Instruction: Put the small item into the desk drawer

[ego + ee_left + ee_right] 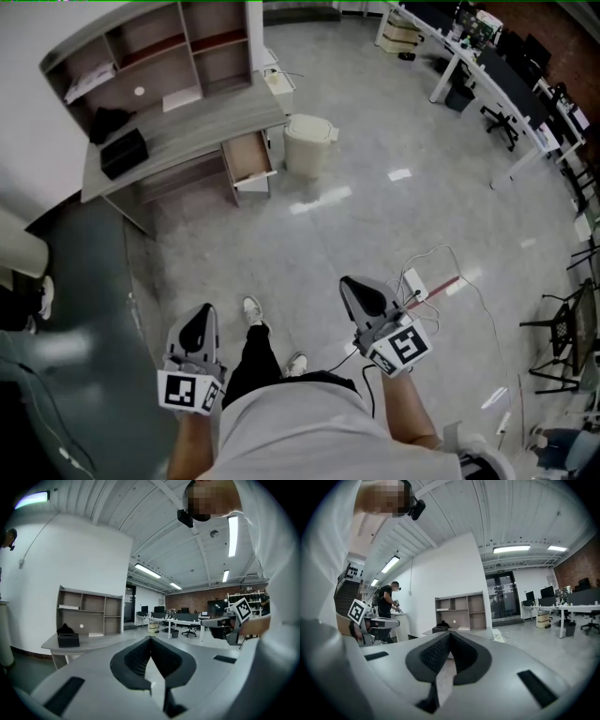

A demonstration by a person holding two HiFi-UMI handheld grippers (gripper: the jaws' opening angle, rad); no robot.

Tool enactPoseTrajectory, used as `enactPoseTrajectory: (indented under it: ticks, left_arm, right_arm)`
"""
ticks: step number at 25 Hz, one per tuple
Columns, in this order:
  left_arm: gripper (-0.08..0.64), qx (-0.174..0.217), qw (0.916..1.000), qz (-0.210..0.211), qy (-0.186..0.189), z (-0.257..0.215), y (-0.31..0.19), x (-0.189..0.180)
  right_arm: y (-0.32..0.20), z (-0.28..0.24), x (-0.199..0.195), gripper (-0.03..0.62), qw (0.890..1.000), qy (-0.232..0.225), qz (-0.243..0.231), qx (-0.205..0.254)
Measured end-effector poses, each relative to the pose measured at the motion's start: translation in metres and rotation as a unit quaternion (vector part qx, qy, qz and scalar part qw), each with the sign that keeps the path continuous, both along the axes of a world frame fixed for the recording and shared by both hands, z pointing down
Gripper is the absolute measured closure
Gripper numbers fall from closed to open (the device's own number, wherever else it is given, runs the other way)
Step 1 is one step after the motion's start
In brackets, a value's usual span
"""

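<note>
The grey desk (187,131) with a shelf unit stands at the far left, several steps away, and its drawer (248,157) is pulled open. A small white round thing (139,92) sits in a shelf compartment, too small to make out. A black box (122,152) lies on the desktop. My left gripper (202,314) and right gripper (354,284) are held low over the floor, both shut and empty. In the left gripper view the left gripper (150,639) points toward the desk (89,641). In the right gripper view the right gripper (449,634) faces the shelf unit (459,609).
A cream waste bin (307,142) stands right of the open drawer. A power strip with cables (414,281) lies on the floor by my right gripper. Office desks and chairs (487,75) line the far right. Another person (386,604) stands at a counter.
</note>
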State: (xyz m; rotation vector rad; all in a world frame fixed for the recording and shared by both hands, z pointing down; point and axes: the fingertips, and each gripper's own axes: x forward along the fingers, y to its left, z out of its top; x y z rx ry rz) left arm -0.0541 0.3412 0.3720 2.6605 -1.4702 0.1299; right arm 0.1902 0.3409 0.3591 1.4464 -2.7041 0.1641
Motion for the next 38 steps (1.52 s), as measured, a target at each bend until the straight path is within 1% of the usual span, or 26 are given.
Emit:
enactPoseTrajectory:
  ticks: [4, 7, 10, 12, 16, 18, 20, 23, 28, 32, 34, 36, 38]
  left_arm:
    - [0.541, -0.013, 0.9994, 0.027, 0.014, 0.016, -0.055, 0.016]
    - [0.541, -0.009, 0.9989, 0.039, 0.025, 0.011, -0.114, 0.013]
    - [0.541, -0.005, 0.9982, 0.045, 0.039, 0.003, -0.182, -0.002]
    - [0.541, -0.007, 0.9975, 0.046, 0.054, 0.0, -0.222, -0.016]
    - [0.541, -0.005, 0.9967, 0.054, 0.06, -0.003, -0.283, -0.04]
    - [0.541, -0.008, 0.9964, 0.051, 0.067, -0.001, -0.309, -0.048]
    - [0.541, -0.013, 0.996, 0.051, 0.072, 0.003, -0.326, -0.049]
    - [0.541, -0.021, 0.9954, 0.056, 0.075, 0.01, -0.34, -0.04]
    - [0.541, -0.03, 0.9962, 0.047, 0.067, 0.015, -0.357, -0.026]
    - [0.541, -0.018, 0.9976, 0.021, 0.064, 0.007, -0.381, -0.017]
    - [0.541, -0.004, 0.9986, 0.016, 0.05, -0.002, -0.394, -0.009]
    - [0.541, 0.003, 0.9993, 0.006, 0.038, -0.005, -0.408, -0.004]
    - [0.541, 0.003, 0.9992, -0.012, 0.038, -0.005, -0.419, -0.001]
  right_arm:
    - [-0.041, 0.016, 0.015, 0.571, 0.999, 0.005, 0.027, -0.026]
    - [-0.091, 0.012, 0.009, 0.571, 0.999, 0.017, 0.033, -0.034]
    - [-0.147, 0.0, -0.015, 0.571, 0.998, 0.042, 0.027, -0.026]
    - [-0.182, -0.005, -0.027, 0.571, 0.998, 0.05, 0.037, -0.025]
    - [-0.231, -0.014, -0.049, 0.571, 0.997, 0.057, 0.05, -0.023]
    - [-0.249, -0.013, -0.055, 0.571, 0.996, 0.062, 0.054, -0.027]
    - [-0.263, -0.012, -0.052, 0.569, 0.996, 0.061, 0.061, -0.031]
    - [-0.285, -0.009, -0.046, 0.569, 0.996, 0.06, 0.063, -0.033]
    - [-0.329, -0.005, -0.045, 0.569, 0.997, 0.067, 0.039, -0.024]
    - [-0.371, -0.009, -0.04, 0.57, 0.998, 0.064, 0.013, -0.008]
    - [-0.393, -0.01, -0.035, 0.571, 0.998, 0.067, 0.003, -0.003]
    - [-0.412, -0.005, -0.03, 0.571, 0.997, 0.07, -0.011, -0.006]
    - [-0.426, 0.006, -0.026, 0.569, 0.997, 0.074, -0.026, -0.017]
